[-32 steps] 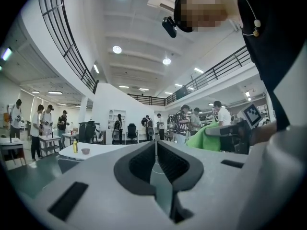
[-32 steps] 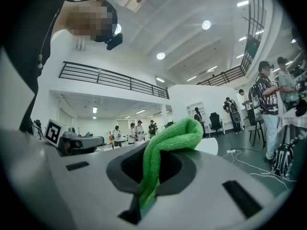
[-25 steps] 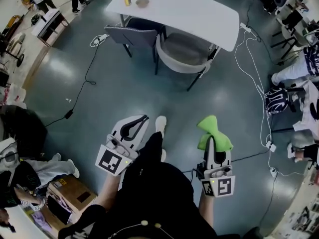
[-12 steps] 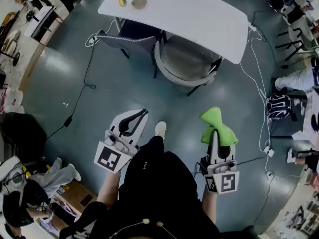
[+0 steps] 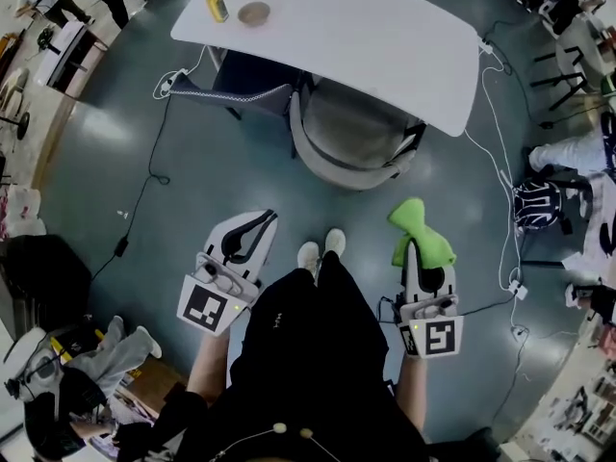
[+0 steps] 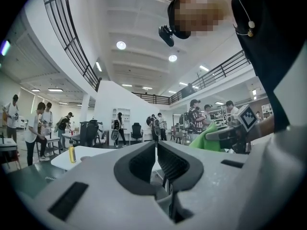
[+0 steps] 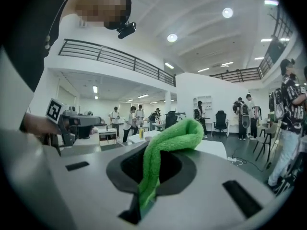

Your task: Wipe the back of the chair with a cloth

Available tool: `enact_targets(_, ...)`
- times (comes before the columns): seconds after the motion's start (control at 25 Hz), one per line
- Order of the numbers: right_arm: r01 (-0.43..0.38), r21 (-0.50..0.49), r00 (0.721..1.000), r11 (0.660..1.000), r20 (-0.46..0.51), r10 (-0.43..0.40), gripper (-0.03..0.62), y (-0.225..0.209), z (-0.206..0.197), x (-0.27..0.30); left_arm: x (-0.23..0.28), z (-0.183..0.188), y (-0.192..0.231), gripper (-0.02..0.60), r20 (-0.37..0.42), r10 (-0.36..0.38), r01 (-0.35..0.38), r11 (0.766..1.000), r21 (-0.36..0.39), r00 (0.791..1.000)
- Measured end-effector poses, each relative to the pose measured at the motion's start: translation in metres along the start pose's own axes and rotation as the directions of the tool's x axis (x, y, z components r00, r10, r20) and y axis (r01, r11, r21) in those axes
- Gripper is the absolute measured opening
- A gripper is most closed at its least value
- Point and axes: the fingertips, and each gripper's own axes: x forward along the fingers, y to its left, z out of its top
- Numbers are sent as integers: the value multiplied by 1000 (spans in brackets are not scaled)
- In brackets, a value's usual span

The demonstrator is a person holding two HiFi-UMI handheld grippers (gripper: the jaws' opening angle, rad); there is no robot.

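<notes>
The right gripper (image 5: 415, 256) is clamped on a fluffy bright green cloth (image 5: 421, 231). The left gripper (image 5: 264, 221) has its jaws together, holding nothing. The grey padded chair with a curved back (image 5: 332, 169) stands ahead, well apart. The cloth should probably meet the back's rim flat.

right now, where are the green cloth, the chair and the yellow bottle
green cloth (image 5: 421, 234), head view, middle of the bunched part
chair (image 5: 332, 172), head view, curved back rim
yellow bottle (image 5: 216, 4), head view, its body
</notes>
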Motion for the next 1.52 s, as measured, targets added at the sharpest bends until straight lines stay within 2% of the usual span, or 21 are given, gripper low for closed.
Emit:
enact_targets(0.16, -93, -93, 992, 991, -91, 84, 20, -18, -27, 26, 6, -3, 4, 17, -12, 21, -21, 1000, 0, 1000)
enact_targets(0.32, -205, -163, 958, 965, -234, 164, 20, -50, -69, 70, 19, -6, 8, 17, -23, 45, -45, 999, -3, 999)
enact_targets(0.56, -373, -273, 872, 887, -429, 235, 20, -96, -157, 150, 46, -9, 21, 17, -56, 114, -114, 993, -12, 992)
enact_targets(0.64, -429, -301, 834, 852, -494, 245, 20, -106, -184, 173, 49, -10, 22, 17, -71, 138, -138, 990, 1, 988)
enact_targets(0.72, -494, -338, 785, 801, -569, 244, 20, -115, -211, 197, 48, -15, 23, 17, -97, 164, -164, 986, 11, 982)
enact_targets(0.84, -599, -370, 694, 710, -683, 229, 20, -121, -256, 230, 42, -22, 29, 17, -124, 210, -212, 977, -8, 970)
enact_targets(1.08, -796, -320, 467, 513, -864, 185, 20, -125, -352, 266, 33, -44, 39, 17, -181, 302, -316, 947, -53, 936)
enact_targets(1.32, -925, -224, 254, 307, -965, 59, 20, -141, -428, 266, 24, -69, 40, 17, -253, 325, -350, 935, -60, 911)
enact_targets(1.44, -969, -108, 118, 223, -993, 32, 20, -145, -451, 254, 12, -81, 38, 17, -287, 316, -349, 934, -72, 904)
enact_targets(1.52, -979, -14, 23, 201, -999, 42, 20, -144, -461, 242, 7, -86, 36, 17, -295, 311, -349, 933, -86, 904)
